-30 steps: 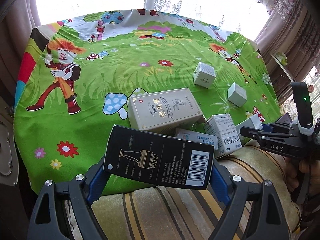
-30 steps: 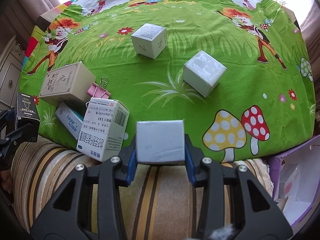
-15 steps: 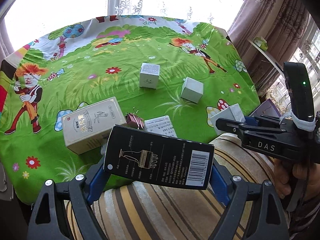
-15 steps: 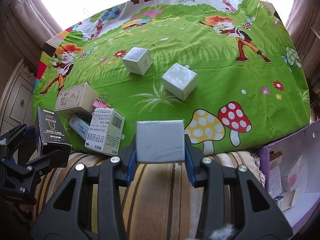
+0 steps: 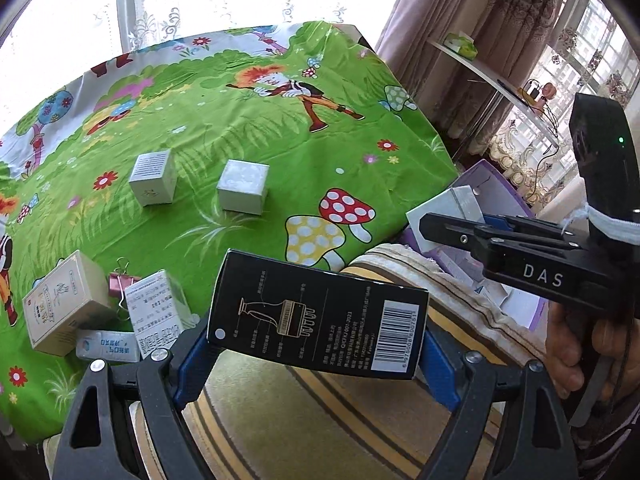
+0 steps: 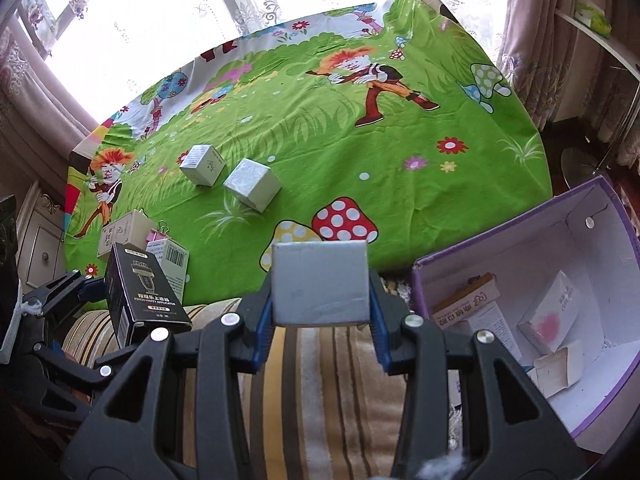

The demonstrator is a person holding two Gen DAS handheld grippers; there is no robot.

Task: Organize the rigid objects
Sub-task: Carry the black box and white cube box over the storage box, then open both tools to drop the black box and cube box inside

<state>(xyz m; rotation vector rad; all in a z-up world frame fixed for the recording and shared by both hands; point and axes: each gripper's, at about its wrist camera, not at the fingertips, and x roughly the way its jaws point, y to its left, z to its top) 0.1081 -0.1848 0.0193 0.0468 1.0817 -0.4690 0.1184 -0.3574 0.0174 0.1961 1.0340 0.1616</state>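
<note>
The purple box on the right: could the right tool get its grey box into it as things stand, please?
Probably yes. The purple box lies open-topped just right of the right tool, with bare floor among the few cartons inside. Nothing stands between, and the grey box is firmly clamped.

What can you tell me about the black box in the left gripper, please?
The black box is a rectangular printed carton, apparently cardboard, with a gold line drawing, small white text and a white barcode label. It is clamped lengthwise between the left gripper's blue pads, slightly tilted, held in the air above a striped cushion; nothing else touches it.
</note>
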